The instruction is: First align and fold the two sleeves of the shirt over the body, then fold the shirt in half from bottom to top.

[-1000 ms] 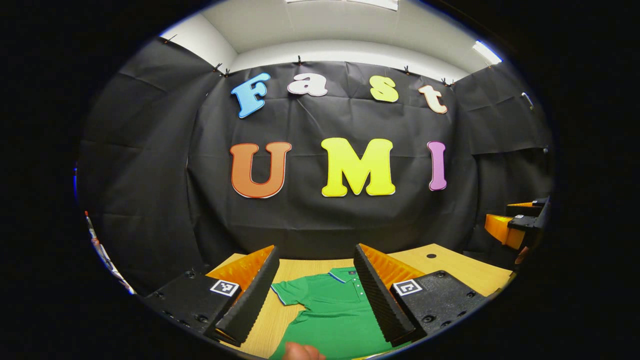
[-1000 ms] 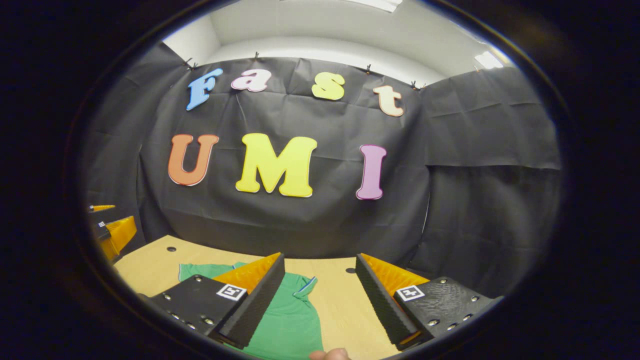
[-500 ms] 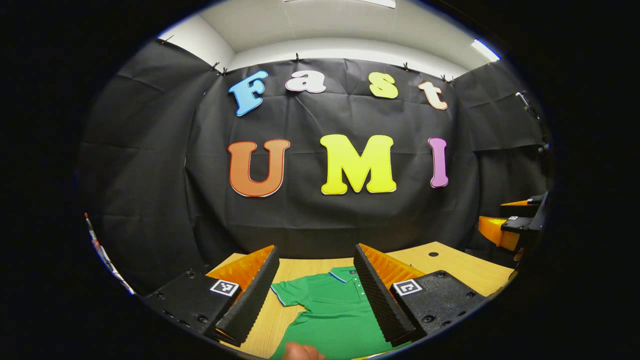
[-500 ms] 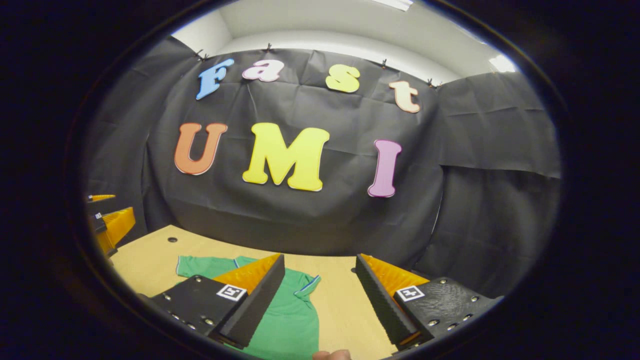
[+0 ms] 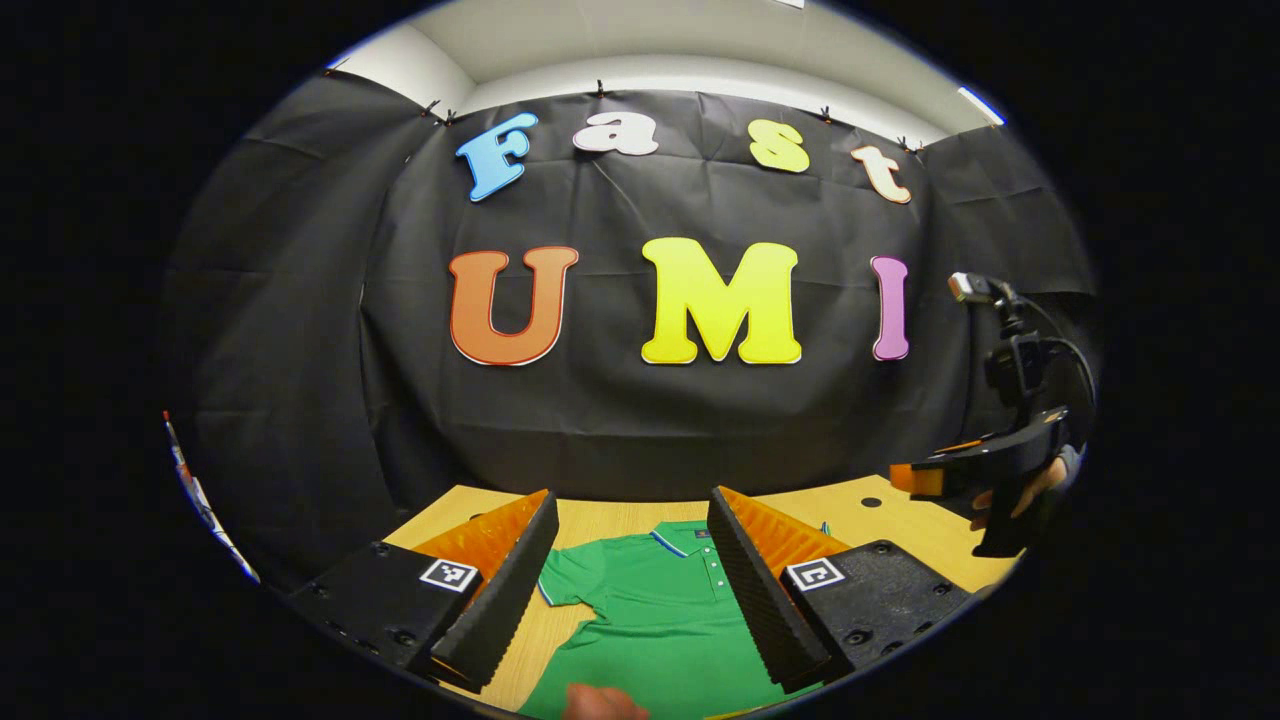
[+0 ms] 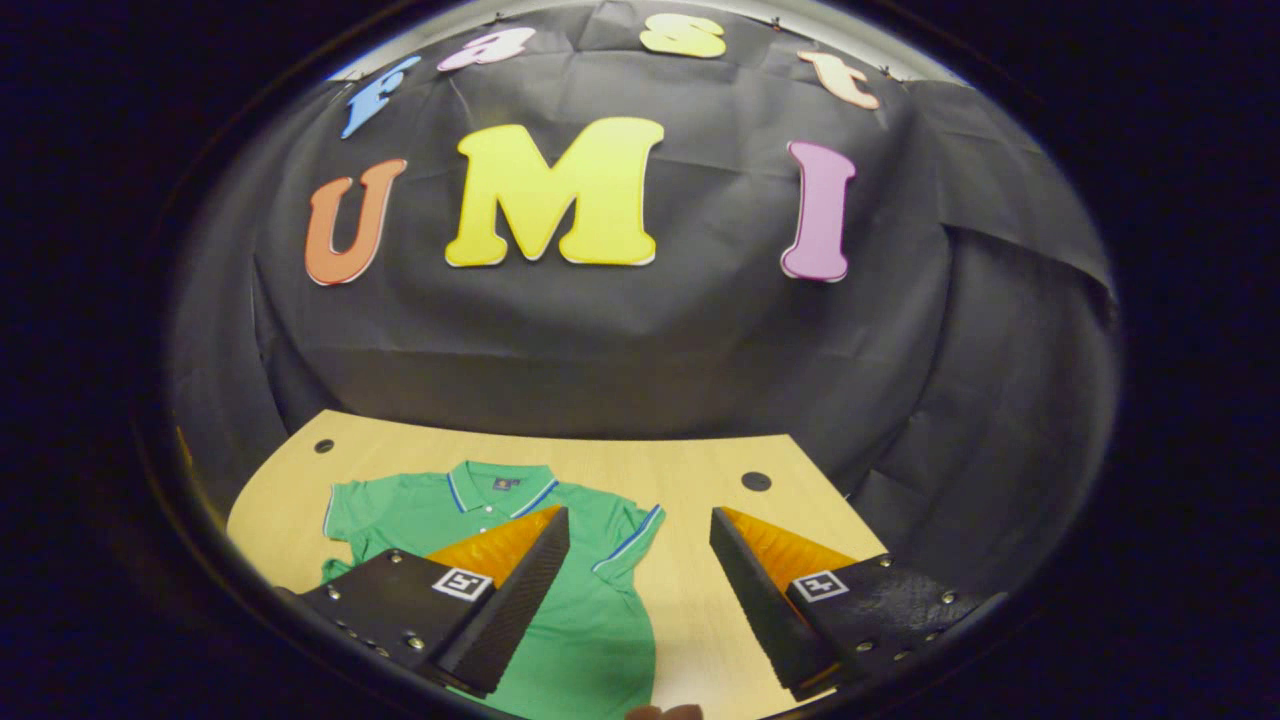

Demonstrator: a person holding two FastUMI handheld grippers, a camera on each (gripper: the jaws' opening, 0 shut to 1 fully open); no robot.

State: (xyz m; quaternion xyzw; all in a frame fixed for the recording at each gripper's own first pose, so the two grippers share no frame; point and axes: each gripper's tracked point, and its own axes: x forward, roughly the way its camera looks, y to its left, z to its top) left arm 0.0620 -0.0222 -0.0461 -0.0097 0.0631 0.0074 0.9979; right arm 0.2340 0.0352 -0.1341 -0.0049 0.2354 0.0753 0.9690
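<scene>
Black cloth closes off the booth behind a light wooden table, and on that table the green polo shirt lies flat, face up, collar toward the cloth wall. Taking the shirt as the landmark: bare wood runs along its collar edge up to the wall, and a wide strip of bare tabletop lies off its right-sleeve side, with a small dark hole in the wood beyond that sleeve and another beyond the opposite one.

Both sleeves are spread outward from the body, so by my reading no fold has been made and the sleeve step is only about to begin. The right gripper hangs above the shirt's right half, fingers spread wide with nothing between them; the right sleeve lies just below and between its fingertips. The left gripper is held over the shirt's chest, also spread and empty, with the left sleeve close to its left finger.

Next, each tool likely needs to drop to a sleeve's outer hem, pinch one layer, and carry it inward across the chest. Open room looks ample on the sleeve sides; the table's near rim is cut off from sight, so clearance there cannot be judged.
</scene>
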